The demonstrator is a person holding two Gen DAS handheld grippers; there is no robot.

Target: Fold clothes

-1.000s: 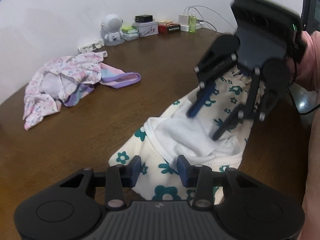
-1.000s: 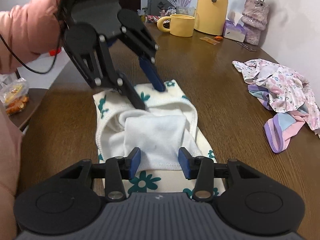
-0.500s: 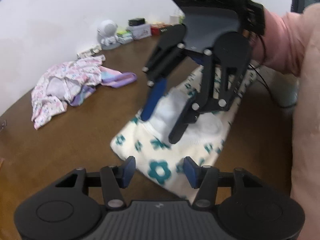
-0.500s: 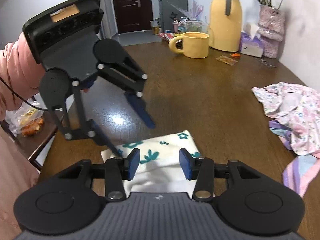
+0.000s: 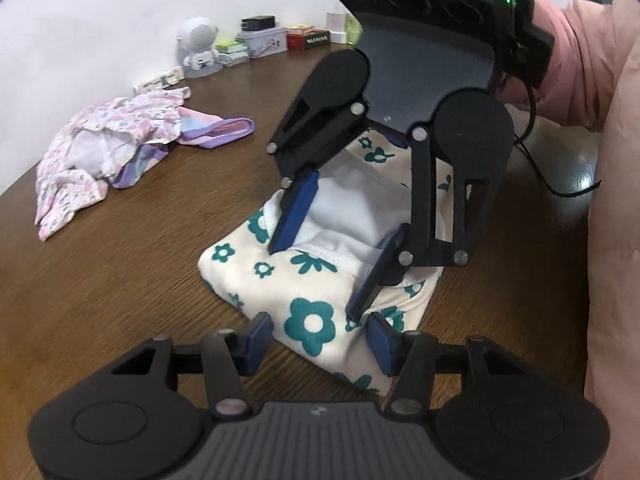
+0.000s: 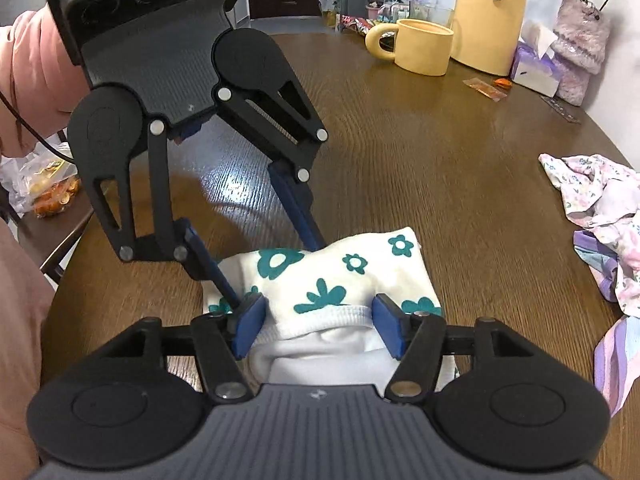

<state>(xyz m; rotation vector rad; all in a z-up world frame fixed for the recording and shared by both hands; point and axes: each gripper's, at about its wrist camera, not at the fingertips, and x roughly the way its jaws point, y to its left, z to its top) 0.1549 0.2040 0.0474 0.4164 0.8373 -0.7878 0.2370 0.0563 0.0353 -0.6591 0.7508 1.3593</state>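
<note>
A cream garment with teal flowers (image 5: 308, 292) (image 6: 340, 272) lies folded on the brown table (image 6: 420, 160), white lining showing at its waistband. My left gripper (image 5: 320, 340) (image 6: 276, 270) points down over one end. Its pads straddle the fold without pressing, so it is open. My right gripper (image 6: 320, 324) (image 5: 328, 264) faces it from the other end. Its jaws are opening, with the waistband between the pads and loose. A crumpled pile of pink floral clothes (image 5: 108, 152) (image 6: 600, 208) lies apart on the table.
A yellow mug (image 6: 424, 46), a yellow jug (image 6: 490, 12) and a tissue pack (image 6: 536, 68) stand at one end. A white astronaut figure (image 5: 198, 46) and small boxes (image 5: 264, 40) line the wall. A person's pink sleeve (image 5: 580, 60) and a black cable (image 5: 560, 184) are close by.
The garment's flowered half now lies folded over the white inside. My right gripper has come across toward the left one, and both pairs of jaws stand wider.
</note>
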